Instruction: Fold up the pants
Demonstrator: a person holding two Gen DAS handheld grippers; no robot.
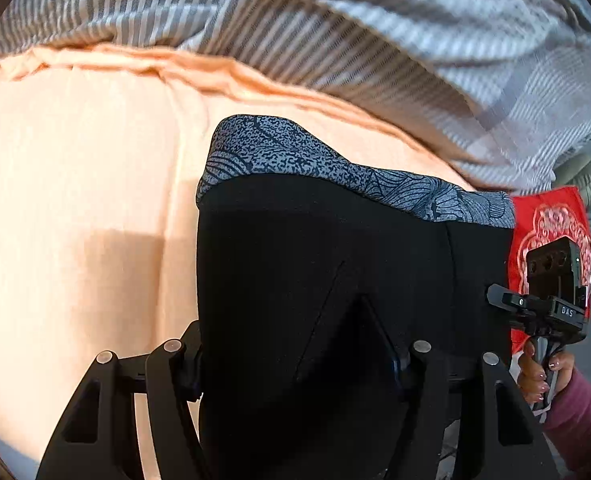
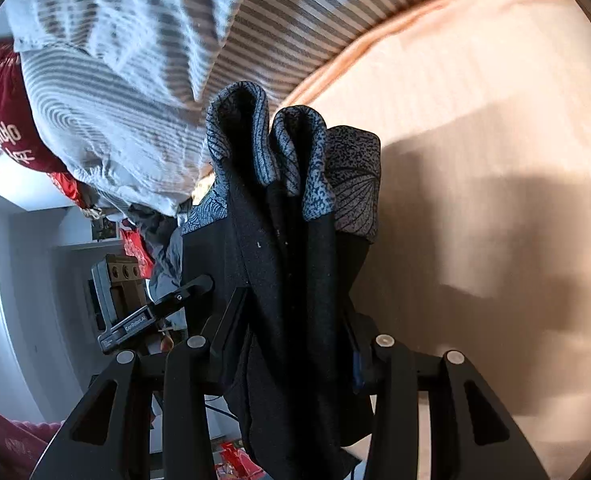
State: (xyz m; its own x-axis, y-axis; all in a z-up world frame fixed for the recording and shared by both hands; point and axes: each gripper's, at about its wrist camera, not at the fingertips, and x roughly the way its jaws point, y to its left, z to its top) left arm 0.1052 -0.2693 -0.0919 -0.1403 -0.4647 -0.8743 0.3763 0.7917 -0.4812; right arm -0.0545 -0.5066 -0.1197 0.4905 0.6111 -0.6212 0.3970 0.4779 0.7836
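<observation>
The black pants (image 1: 335,280) have a grey patterned waistband (image 1: 335,164). They hang in the air above a peach bedsheet (image 1: 75,200). My left gripper (image 1: 299,360) is shut on the black cloth below the waistband. My right gripper (image 2: 291,344) is shut on a bunched part of the same pants (image 2: 291,240), with waistband folds (image 2: 295,148) sticking up past its fingers. The right gripper also shows in the left wrist view (image 1: 543,304) at the pants' right edge, held by a hand. The left gripper shows in the right wrist view (image 2: 155,304).
A grey and white striped blanket (image 1: 335,20) lies bunched along the far side of the bed (image 2: 475,140). A red cloth with a white pattern (image 1: 551,216) is at the right. A red pillow (image 2: 3,112) and room walls show at the left of the right wrist view.
</observation>
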